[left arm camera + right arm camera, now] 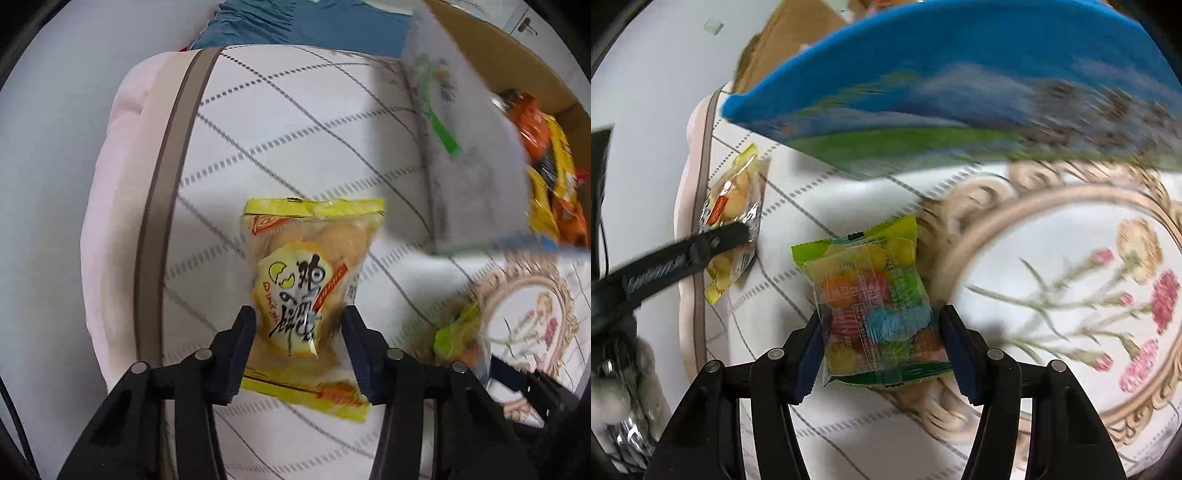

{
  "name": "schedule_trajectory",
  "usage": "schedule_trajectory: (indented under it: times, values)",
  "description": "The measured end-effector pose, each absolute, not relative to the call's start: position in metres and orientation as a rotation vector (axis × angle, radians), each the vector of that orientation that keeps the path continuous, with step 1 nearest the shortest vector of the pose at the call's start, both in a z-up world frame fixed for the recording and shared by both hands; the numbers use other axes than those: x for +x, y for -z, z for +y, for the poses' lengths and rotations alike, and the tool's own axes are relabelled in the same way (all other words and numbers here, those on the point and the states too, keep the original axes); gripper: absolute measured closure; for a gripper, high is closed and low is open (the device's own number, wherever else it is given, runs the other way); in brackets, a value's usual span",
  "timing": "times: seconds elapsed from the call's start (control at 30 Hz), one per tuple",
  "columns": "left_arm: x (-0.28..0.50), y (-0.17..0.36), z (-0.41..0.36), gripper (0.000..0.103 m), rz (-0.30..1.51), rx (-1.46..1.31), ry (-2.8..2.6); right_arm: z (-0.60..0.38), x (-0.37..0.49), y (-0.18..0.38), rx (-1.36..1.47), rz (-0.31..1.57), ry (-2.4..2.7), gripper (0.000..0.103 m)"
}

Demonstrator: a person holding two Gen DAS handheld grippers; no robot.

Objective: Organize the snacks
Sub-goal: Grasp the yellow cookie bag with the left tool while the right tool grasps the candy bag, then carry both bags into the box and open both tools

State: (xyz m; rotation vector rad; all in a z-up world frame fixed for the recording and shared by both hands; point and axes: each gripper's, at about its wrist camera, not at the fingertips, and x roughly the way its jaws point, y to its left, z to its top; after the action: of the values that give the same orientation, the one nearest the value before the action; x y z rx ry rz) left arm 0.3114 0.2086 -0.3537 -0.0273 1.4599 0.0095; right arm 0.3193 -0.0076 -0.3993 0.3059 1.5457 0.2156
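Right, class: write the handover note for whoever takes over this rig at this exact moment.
Left gripper: pointing down, jaws closed onto the yellow egg-cake packet on the patterned cloth.
Right gripper: jaws closed around the clear candy bag, beside the cloth's floral medallion.
A large blue-and-grey snack bag sits blurred just beyond both packets.
Done: the cardboard box already holds orange and yellow packets.
Left: lift both gripped packets and place them, probably in the box; deal with the large bag.
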Motion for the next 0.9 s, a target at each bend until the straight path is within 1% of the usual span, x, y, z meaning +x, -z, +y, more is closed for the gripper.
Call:
schedule_trajectory:
  times: [0.27, 0.47, 0.5, 0.57, 0.6, 0.67, 0.77, 0.9]
  values:
    - [0.227, 0.342, 0.164, 0.058, 1.436, -0.061, -0.002, -0.076, 0.277, 0.396, 0.303, 1.572, -0.152, 0.041]
    - [0.194, 0.341, 0.138, 0.058, 1.468, -0.08, 0.036, -0.113, 0.251, 0.389, 0.319, 1.593, -0.128, 0.041]
    - [0.195, 0.344, 0.133, 0.058, 1.483, -0.055, 0.045, -0.113, 0.25, 0.389, 0.318, 1.598, -0.128, 0.041]
    - [0.205, 0.348, 0.129, 0.053, 1.497, -0.037, 0.044, -0.113, 0.249, 0.392, 0.325, 1.617, -0.141, 0.04]
    - [0.209, 0.351, 0.128, 0.052, 1.509, -0.031, 0.047, -0.118, 0.243, 0.394, 0.332, 1.622, -0.141, 0.04]
    - [0.222, 0.357, 0.126, 0.046, 1.541, -0.01, 0.065, -0.121, 0.249, 0.396, 0.317, 1.644, -0.145, 0.038]
    - [0.248, 0.373, 0.122, 0.044, 1.613, 0.026, 0.098, -0.118, 0.258, 0.399, 0.28, 1.683, -0.172, 0.032]
    - [0.272, 0.39, 0.124, 0.04, 1.636, 0.071, 0.1, -0.109, 0.278, 0.407, 0.26, 1.689, -0.173, 0.031]
